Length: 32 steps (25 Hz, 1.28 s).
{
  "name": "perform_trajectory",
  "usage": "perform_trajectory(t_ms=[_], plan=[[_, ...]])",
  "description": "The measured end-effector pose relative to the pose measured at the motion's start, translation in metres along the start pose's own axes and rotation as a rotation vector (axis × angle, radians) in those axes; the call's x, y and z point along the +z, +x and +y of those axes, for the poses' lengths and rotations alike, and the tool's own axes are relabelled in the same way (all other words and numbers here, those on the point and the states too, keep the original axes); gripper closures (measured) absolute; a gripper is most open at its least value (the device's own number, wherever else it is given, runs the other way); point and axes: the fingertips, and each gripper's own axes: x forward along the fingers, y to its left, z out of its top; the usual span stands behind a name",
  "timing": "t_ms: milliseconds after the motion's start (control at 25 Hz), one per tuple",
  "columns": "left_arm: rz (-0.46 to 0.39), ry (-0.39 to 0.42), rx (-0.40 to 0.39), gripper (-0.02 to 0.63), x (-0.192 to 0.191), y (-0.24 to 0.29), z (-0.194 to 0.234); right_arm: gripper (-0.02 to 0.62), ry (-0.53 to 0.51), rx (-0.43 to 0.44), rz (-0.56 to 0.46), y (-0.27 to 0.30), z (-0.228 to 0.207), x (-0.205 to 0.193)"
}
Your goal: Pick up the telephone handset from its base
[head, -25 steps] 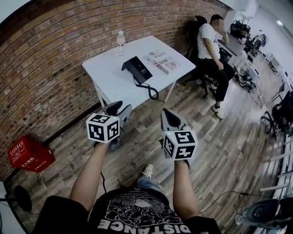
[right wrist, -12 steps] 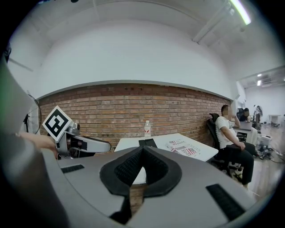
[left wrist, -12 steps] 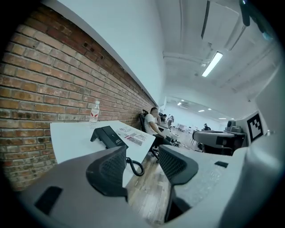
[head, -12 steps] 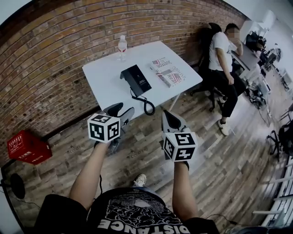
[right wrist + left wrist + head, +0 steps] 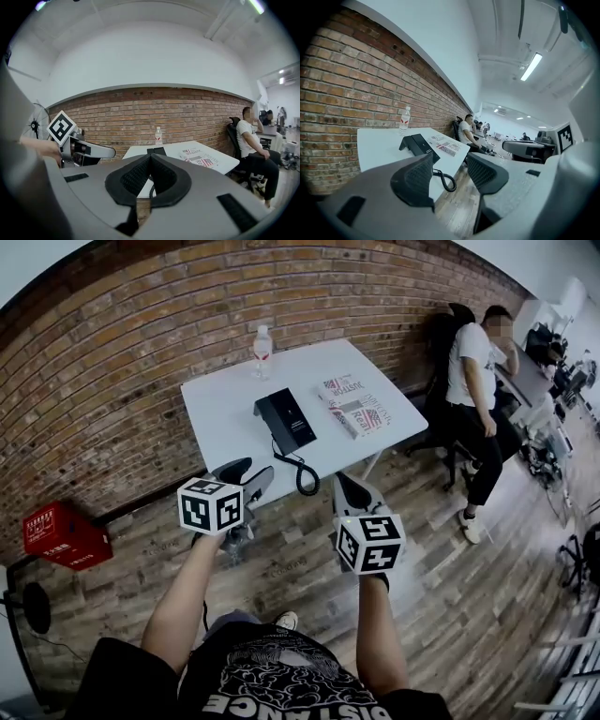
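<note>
A black telephone [image 5: 286,420] sits on the white table [image 5: 225,409], its handset resting on the base and a coiled cord [image 5: 305,474] hanging over the near edge. Both grippers hover over the floor, short of the table. My left gripper [image 5: 242,476] points at the telephone [image 5: 417,144]; its jaws are opening and nothing is between them. My right gripper [image 5: 349,489] is beside it on the right, its jaws shut and empty. In the right gripper view the telephone [image 5: 156,151] shows just above the shut jaws [image 5: 150,161].
On the table stand a water bottle [image 5: 262,351] at the back and a magazine [image 5: 356,409] right of the telephone. A brick wall runs behind. A red crate [image 5: 58,535] sits on the floor at the left. A person [image 5: 478,371] sits on a chair right of the table.
Both grippers have come closer to the table, which now fills more of the head view. The left jaws have spread wider. The right jaws stay shut.
</note>
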Motion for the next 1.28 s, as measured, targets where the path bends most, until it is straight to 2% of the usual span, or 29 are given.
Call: perform_trajectory(t_ms=[280,560,1280], plan=[[-0.01,-0.09,-0.028,0.394,-0.005,0.01,0.006,0.595,-0.013,0.033,0.002,0.011,0.0,0.001],[-0.032,-0.2,-0.069,0.394,-0.006,0.032,0.032,0.595,-0.022,0.041,0.013,0.037,-0.003,0.0],[0.06,-0.455,-0.173,0.394,-0.017,0.138,0.131,0.595,-0.026,0.008,0.062,0.156,-0.037,0.017]])
